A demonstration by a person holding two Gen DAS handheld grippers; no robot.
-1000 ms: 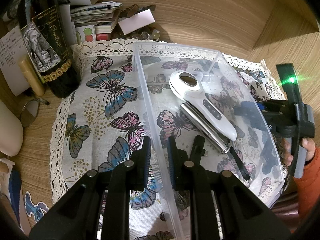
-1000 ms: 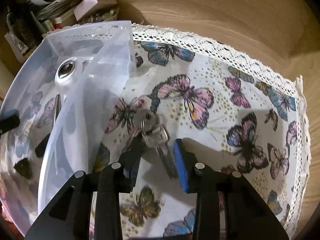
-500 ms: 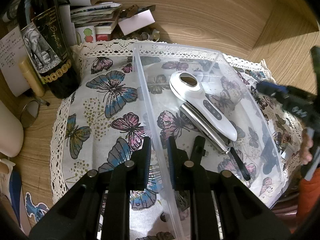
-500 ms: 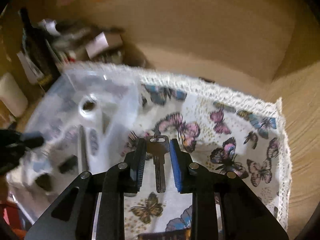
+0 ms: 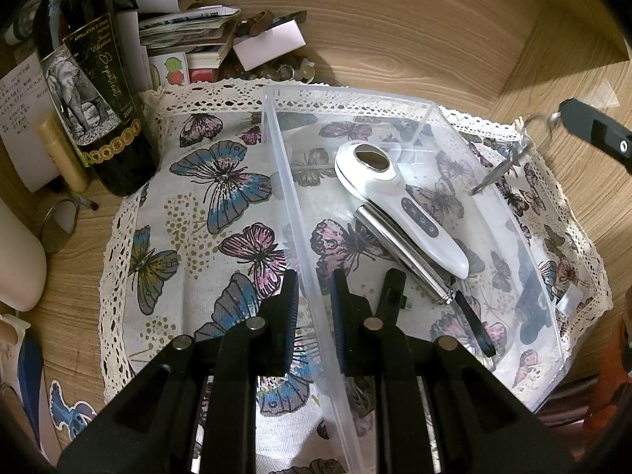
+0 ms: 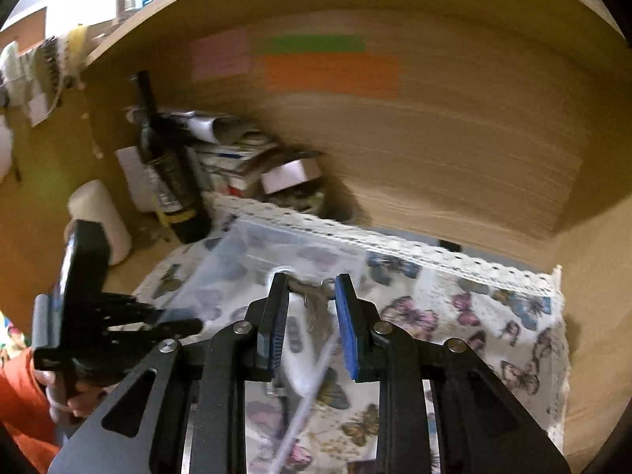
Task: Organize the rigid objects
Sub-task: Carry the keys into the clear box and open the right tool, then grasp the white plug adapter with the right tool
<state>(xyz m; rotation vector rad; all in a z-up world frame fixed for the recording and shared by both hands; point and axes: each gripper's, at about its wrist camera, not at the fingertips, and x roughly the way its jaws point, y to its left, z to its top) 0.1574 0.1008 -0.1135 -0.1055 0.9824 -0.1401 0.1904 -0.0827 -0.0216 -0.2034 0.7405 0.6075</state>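
Note:
A clear plastic bin point(image 5: 399, 96) lies on a butterfly-print cloth point(image 5: 221, 213). In it are a white handheld device point(image 5: 399, 201), a silver tool point(image 5: 407, 260) with a black strap under it, and a small black part point(image 5: 395, 288). My left gripper point(image 5: 312, 308) is shut on the bin's near left wall. My right gripper point(image 6: 310, 312) is raised above the bin and holds a key on a ring point(image 6: 312, 296) between its pads. In the left wrist view the key point(image 5: 501, 166) hangs from the right gripper point(image 5: 592, 130) over the bin's right edge.
A dark wine bottle point(image 5: 91, 91) stands at the cloth's back left corner, with stacked papers and boxes point(image 5: 205, 39) behind. A small round mirror point(image 5: 59, 225) and a white container point(image 5: 15, 260) are at left. Wooden walls close the back and right.
My right gripper closed on the key, lifted it off the cloth and carried it up and left over the bin. My left gripper stayed clamped on the bin wall.

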